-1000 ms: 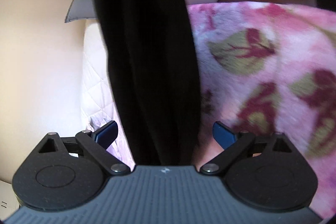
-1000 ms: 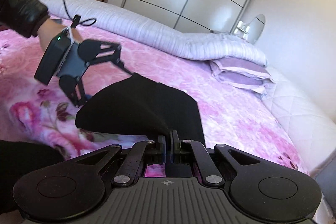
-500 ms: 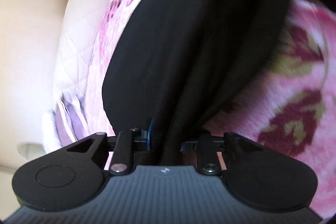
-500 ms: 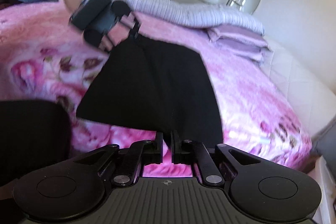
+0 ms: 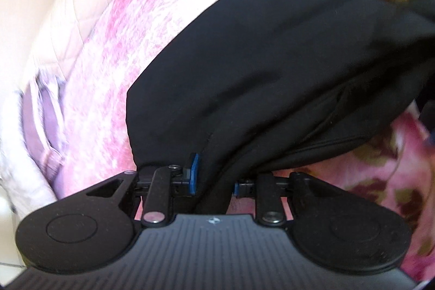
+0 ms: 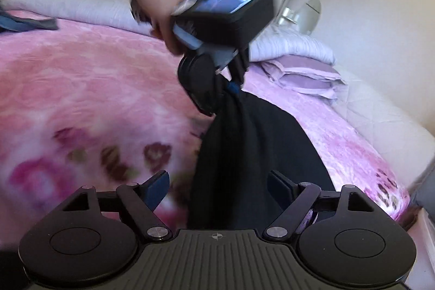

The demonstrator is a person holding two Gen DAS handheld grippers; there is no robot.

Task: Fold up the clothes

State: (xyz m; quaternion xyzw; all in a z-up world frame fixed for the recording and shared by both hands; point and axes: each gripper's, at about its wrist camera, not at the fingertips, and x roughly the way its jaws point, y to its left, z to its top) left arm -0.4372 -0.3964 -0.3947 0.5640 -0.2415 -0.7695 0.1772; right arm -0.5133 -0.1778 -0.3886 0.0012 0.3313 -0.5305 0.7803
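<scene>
We note the left gripper [image 5: 214,175] clamped on a bunched fold of the black fabric garment [image 5: 272,67], which hangs from it down onto the pink floral plush blanket [image 6: 81,99] covering the bed. The right gripper [image 6: 217,186] has just been opening; its blue pads [image 6: 156,185] stand apart, with the garment lying between them but not pressed.
</scene>
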